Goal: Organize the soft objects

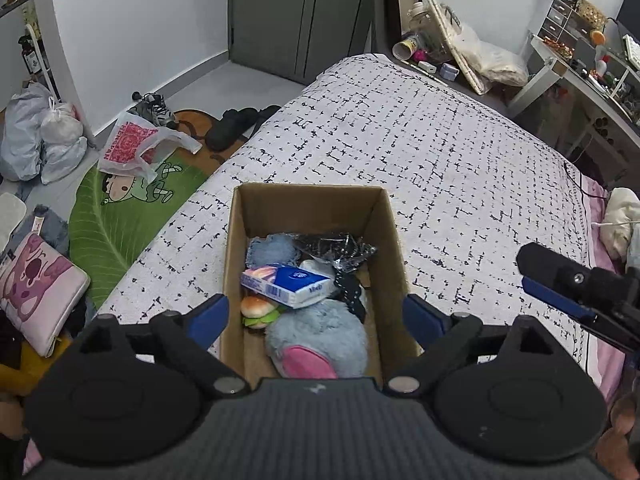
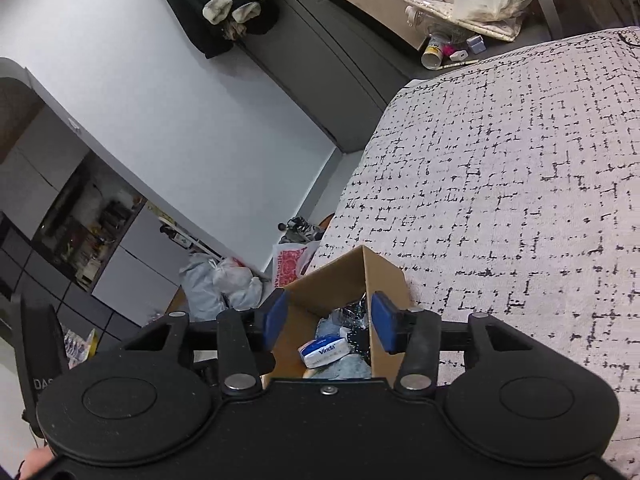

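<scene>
A brown cardboard box [image 1: 308,204] stands on the bed with the patterned cover [image 1: 440,140]. It holds a blue tissue pack [image 1: 292,284], a toy burger [image 1: 258,311], a grey-blue plush with a pink part [image 1: 320,340], a light blue fluffy item [image 1: 272,248] and a crumpled black wrapper [image 1: 336,250]. My left gripper [image 1: 316,320] is open and empty above the box's near end, its fingers outside the side walls. My right gripper [image 2: 329,325] is open and empty above the box [image 2: 340,276]; the tissue pack [image 2: 323,352] shows between its fingers. It also shows in the left wrist view [image 1: 576,292].
The floor to the left has a green leaf rug [image 1: 120,208], a pink-printed plastic bag [image 1: 136,148], white bags [image 1: 40,136], shoes [image 1: 236,124] and a pink cushion [image 1: 36,292]. A cluttered desk [image 1: 580,64] stands beyond the bed. A dark wardrobe [image 1: 300,12] is behind.
</scene>
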